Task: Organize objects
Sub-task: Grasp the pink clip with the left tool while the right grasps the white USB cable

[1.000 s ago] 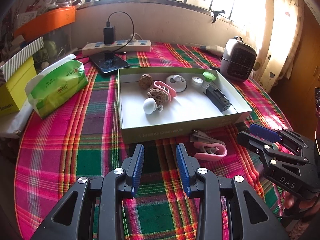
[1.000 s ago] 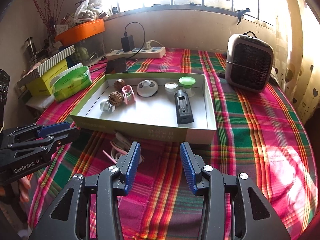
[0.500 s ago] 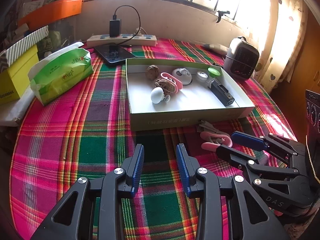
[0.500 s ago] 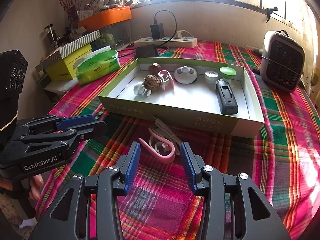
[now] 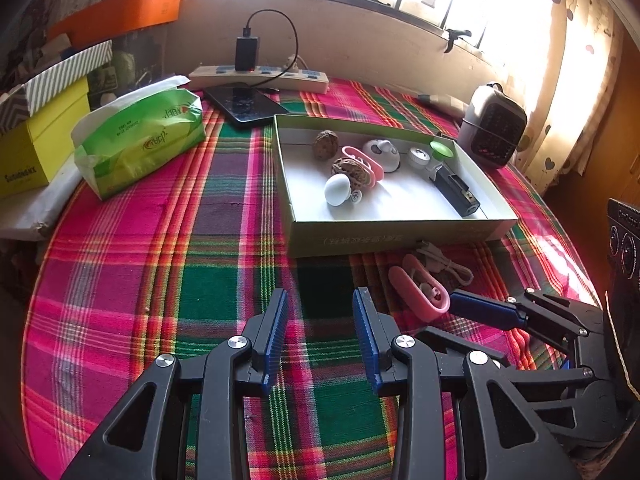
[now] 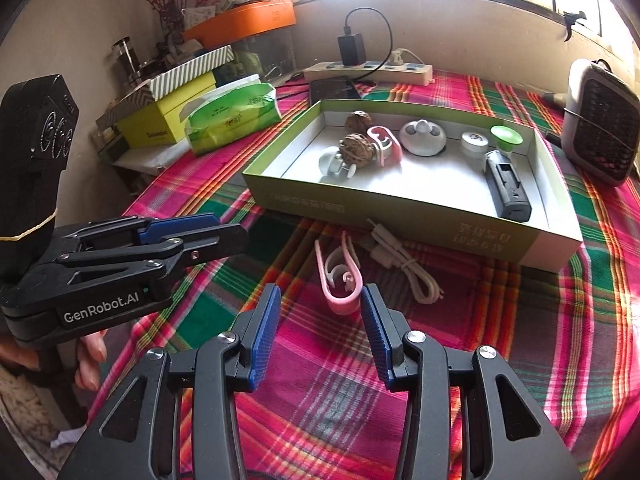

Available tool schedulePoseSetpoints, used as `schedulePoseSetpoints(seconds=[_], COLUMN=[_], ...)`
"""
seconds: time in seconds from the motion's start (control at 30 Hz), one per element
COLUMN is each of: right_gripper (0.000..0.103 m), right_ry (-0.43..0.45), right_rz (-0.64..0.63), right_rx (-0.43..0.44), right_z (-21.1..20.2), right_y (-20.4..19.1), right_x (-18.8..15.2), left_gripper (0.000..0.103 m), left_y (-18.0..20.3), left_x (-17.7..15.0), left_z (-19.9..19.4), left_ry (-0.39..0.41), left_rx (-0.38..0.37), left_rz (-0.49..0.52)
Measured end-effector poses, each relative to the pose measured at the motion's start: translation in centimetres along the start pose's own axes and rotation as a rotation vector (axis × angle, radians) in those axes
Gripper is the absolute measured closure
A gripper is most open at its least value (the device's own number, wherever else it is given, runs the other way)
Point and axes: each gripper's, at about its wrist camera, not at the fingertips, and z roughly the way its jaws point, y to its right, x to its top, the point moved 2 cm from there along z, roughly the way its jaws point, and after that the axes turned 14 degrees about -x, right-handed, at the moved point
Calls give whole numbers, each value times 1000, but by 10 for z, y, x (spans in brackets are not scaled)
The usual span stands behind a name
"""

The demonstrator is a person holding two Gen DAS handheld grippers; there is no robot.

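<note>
A pink clip (image 6: 340, 280) lies on the plaid tablecloth in front of the shallow green box (image 6: 400, 210). A coiled white cable (image 6: 404, 264) lies just right of the clip. My right gripper (image 6: 320, 296) is open, and the clip's near end sits just ahead of its blue fingertips, untouched. In the left wrist view the right gripper (image 5: 444, 320) reaches in from the right, beside the pink clip (image 5: 418, 292). My left gripper (image 5: 320, 312) hovers open over bare cloth, left of the clip, with nothing between its fingers. The box (image 5: 384, 236) holds walnuts, another pink clip, a black device and several small items.
A green tissue pack (image 5: 140, 136), yellow boxes (image 5: 36, 148), a phone (image 5: 248, 106) and a power strip (image 5: 260, 76) stand at the back left. A small heater (image 5: 494, 128) stands at the back right. A person's fingers (image 6: 90, 364) hold the left gripper's handle.
My right gripper has swung left and lowered toward the pink clip, which now lies right ahead of its tips. The left gripper has stayed almost still, and both keep the same opening.
</note>
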Motion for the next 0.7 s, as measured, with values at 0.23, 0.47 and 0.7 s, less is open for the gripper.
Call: schedulePoseSetpoints(seconds=[0.23, 0.47, 0.7], right_gripper=[60, 60, 60], right_ry=[13, -10, -8], right_rz=[28, 21, 20], right_rx=[-21, 37, 90], right_z=[1, 9, 8], right_y=[4, -1, -4], right_x=[4, 8, 10], left_gripper=[71, 71, 71], left_y=[-6, -8, -9], left_x=[0, 0, 2], left_z=[-2, -1, 0], left_ry=[4, 3, -1], left_rx=[7, 12, 25], left_rz=[-15, -20, -27])
